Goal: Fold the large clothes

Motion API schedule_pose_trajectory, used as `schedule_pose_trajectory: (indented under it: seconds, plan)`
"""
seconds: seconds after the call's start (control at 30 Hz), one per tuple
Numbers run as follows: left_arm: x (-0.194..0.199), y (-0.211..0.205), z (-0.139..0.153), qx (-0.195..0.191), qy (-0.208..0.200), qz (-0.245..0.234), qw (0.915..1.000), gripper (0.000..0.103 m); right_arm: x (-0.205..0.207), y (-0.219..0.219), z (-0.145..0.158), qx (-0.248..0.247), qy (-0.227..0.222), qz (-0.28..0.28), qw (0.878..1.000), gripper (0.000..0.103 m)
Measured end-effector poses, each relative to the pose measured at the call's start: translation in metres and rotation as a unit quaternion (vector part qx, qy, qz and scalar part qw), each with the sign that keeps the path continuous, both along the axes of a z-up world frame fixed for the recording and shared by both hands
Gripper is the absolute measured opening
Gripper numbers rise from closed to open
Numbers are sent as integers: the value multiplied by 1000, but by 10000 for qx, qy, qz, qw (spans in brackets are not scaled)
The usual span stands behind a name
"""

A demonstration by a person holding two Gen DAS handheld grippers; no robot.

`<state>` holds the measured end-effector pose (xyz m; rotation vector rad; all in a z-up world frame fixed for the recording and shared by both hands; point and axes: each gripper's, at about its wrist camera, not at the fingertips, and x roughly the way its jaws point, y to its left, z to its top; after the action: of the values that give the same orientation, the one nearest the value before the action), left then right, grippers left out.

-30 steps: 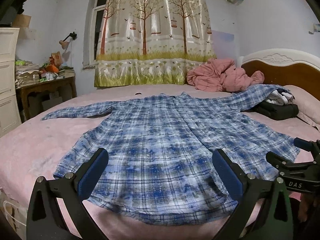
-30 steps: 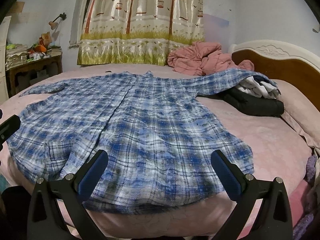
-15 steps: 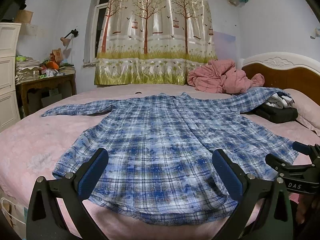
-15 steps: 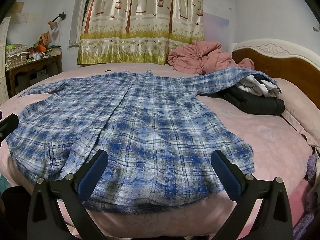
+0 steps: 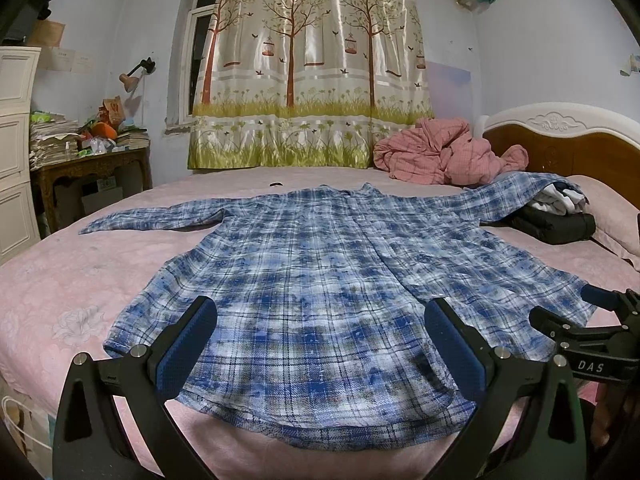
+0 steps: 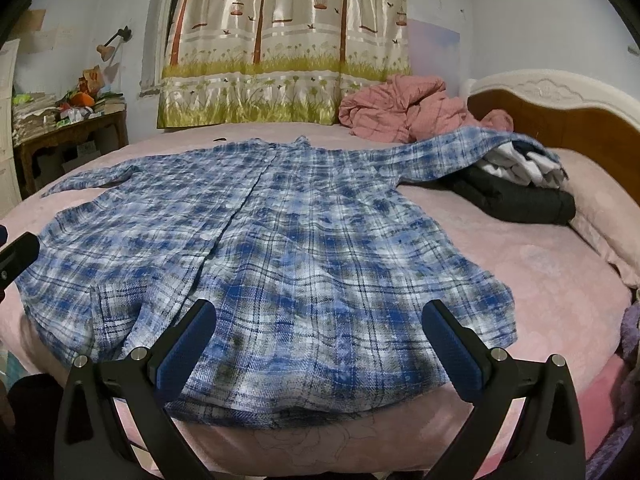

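Shirt (image 5: 320, 280) lies spread on bed (image 5: 60, 292); far sleeve (image 6: 452, 148), draped over clothes pile (image 6: 520, 188), may be snagged. Left gripper (image 5: 320, 340) and right gripper (image 6: 319, 340) are held apart, empty.

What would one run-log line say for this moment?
plaid shirt: flat on bed | left gripper: open | right gripper: open | folding: not begun
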<state>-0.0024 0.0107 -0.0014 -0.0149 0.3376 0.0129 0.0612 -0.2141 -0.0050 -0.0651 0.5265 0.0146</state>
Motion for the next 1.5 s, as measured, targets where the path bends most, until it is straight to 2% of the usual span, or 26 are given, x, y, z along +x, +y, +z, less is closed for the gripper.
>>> schedule_pose_trajectory:
  seconds: [0.17, 0.43, 0.53, 0.67, 0.83, 0.97, 1.1, 1.23, 1.3, 1.33, 1.37, 1.4, 1.47, 1.5]
  plan:
    - [0, 0, 0, -5, 0, 4, 10000, 103, 4, -12, -2, 269, 93, -31, 9996, 103]
    - [-1, -7, -3, 165, -24, -5, 9999, 103, 3, -17, -2, 356, 102, -127, 9992, 103]
    - [1, -8, -3, 142, 32, -45, 9999, 103, 3, -21, -1, 333, 85, -240, 9991, 103]
    - [-1, -6, -2, 148, 3, 175, 9997, 103, 0, -23, -1, 219, 16, -607, 9979, 103]
    - [-2, -2, 0, 76, -9, 149, 9999, 103, -3, -23, 0, 142, -15, -593, 9981, 103]
    - [-4, -2, 1, 67, -82, 116, 9999, 103, -18, -20, 8, -25, -442, -797, 9958, 103]
    - [-6, -1, 2, 182, -126, 540, 9983, 103, -40, -19, 15, 26, -988, -846, 9915, 103]
    - [-2, -1, 1, 155, -25, 329, 9993, 103, -42, -20, 18, 88, -1035, -768, 9916, 103]
    - [0, -2, 2, 159, 96, -55, 9998, 103, -37, -19, 18, 107, -892, -636, 9939, 103]
    - [2, -2, 4, 177, 220, -397, 9988, 103, -31, -20, 19, 100, -599, -411, 9973, 103]
    - [6, -2, 7, 343, 406, -773, 9956, 103, -25, -18, 20, -3, -287, -145, 9995, 103]
    - [9, -4, 10, 698, 568, -980, 9911, 103, -21, -17, 24, -207, -110, 75, 9997, 103]
    - [14, -5, 14, 1444, 755, -1062, 9809, 103, -21, -18, 33, -662, -213, 226, 9973, 103]
    - [16, -2, 14, 1547, 782, -1088, 9788, 103, -20, -19, 36, -755, -238, 289, 9964, 103]
